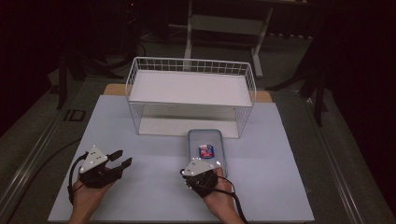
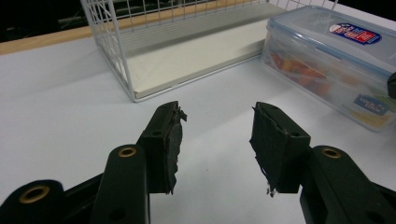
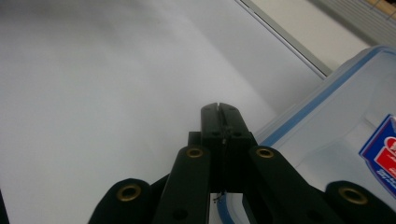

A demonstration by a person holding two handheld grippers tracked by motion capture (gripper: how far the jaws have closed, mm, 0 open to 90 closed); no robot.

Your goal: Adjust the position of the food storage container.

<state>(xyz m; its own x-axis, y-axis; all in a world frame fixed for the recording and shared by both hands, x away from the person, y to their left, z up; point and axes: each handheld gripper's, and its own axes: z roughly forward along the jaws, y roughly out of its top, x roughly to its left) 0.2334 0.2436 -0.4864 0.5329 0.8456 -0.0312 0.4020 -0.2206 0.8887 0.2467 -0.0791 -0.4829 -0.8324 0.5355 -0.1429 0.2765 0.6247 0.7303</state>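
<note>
The right gripper [image 3: 219,108] is seen with its jaws pressed together on nothing, poised over the near left corner of the clear lidded box [image 1: 206,147]. The left gripper [image 2: 215,140] is held apart from it, jaws spread, empty above the white table [image 1: 140,186]. Directly behind the box, the white wire rack [image 1: 191,95] blocks the way, touching or nearly so.

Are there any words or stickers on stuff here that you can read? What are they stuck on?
Red, white and blue sticker on the lid of the clear plastic box: there is writing, but it is too blurred to read.
Small blue label on the side of the box: writing too small to read.
White wire shelf rack: no words on it.
Table: no words on it.
</note>
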